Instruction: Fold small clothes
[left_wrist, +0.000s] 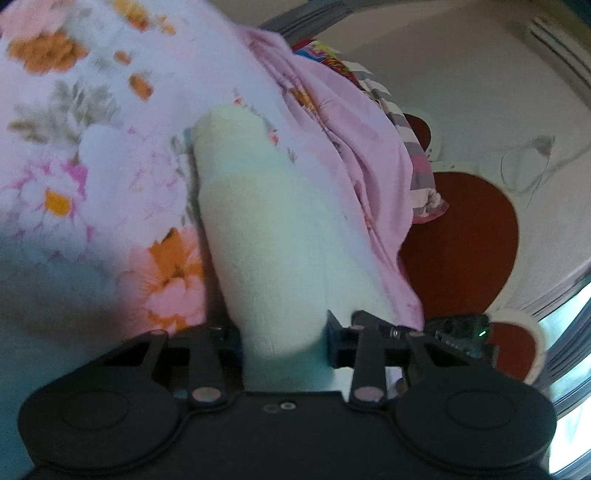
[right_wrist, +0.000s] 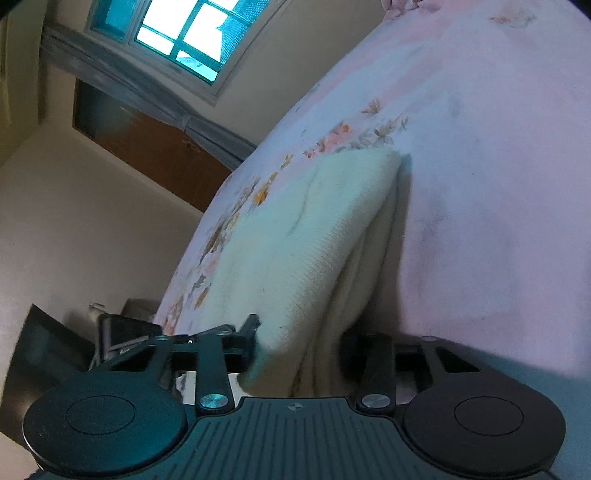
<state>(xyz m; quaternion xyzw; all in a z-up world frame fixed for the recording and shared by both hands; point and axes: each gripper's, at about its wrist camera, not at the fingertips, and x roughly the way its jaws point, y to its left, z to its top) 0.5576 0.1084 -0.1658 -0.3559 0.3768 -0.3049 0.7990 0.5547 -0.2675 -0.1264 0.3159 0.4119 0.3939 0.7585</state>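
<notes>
While each claw — left claw (left_wrist: 283, 338), right claw (right_wrist: 299, 341) — pinches the cream garment (left_wrist: 258, 221), open bedsheet (left_wrist: 74, 147) surrounds it.

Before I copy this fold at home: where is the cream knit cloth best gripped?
At its near ends, coming in low along the bed. The cream knit cloth lies flat on the floral bedsheet; the left tool and right tool each pinch a lifted end.

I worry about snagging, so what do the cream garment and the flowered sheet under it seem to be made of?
cream garment: looks like a soft knit, perhaps cotton or fleece; fine ribbed rows and a matte, slightly fuzzy face show in the right wrist view.
flowered sheet: seems a thin, smooth woven fabric with a printed pattern; it drapes in fine folds at the edge. The fibre cannot be told.
</notes>
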